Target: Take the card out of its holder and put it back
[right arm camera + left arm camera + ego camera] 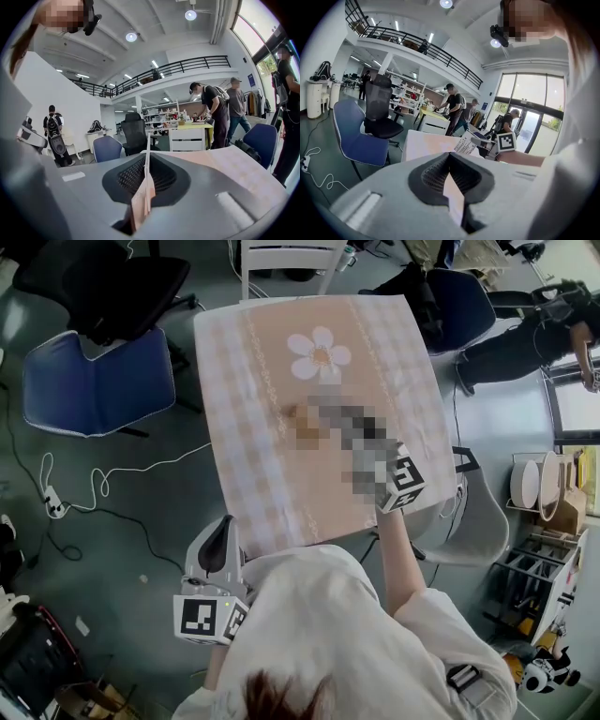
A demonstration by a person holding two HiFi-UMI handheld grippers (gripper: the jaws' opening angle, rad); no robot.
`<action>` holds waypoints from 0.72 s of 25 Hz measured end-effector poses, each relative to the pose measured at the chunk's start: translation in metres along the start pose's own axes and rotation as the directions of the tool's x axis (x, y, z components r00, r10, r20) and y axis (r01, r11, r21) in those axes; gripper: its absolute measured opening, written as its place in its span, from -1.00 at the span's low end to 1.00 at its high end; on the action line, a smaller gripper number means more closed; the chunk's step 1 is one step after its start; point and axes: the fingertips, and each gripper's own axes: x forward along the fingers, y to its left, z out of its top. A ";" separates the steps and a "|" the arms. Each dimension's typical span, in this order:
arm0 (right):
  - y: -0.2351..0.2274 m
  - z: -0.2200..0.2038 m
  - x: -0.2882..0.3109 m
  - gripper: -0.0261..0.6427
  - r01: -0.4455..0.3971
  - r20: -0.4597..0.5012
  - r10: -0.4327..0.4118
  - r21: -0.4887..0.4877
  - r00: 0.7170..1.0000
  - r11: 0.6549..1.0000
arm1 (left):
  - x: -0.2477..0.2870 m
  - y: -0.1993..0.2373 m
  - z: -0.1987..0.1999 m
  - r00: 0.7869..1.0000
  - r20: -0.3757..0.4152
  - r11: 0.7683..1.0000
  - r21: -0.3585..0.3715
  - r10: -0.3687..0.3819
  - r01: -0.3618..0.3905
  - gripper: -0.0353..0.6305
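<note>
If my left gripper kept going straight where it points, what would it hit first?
Probably the near edge of the table with the pink checked cloth; depth is hard to judge.

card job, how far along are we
Done: the card looks out, pinched edge-on and alone in the right hand-held gripper over the table. In hand: that grip. Left: putting it back into its holder, which I cannot make out; the left hand-held gripper is open, empty, beside the table.
</note>
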 end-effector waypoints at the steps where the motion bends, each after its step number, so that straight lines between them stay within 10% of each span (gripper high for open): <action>1: -0.001 -0.003 0.001 -0.88 -0.003 -0.008 0.003 0.001 1.000 1.000 | 0.001 0.000 0.000 1.000 -0.003 1.000 0.000 0.001 -0.001 -0.89; 18: -0.005 -0.030 0.012 -0.88 -0.019 -0.067 0.020 0.008 0.998 1.000 | 0.009 0.003 -0.001 1.000 -0.012 1.000 0.000 0.016 -0.016 -0.89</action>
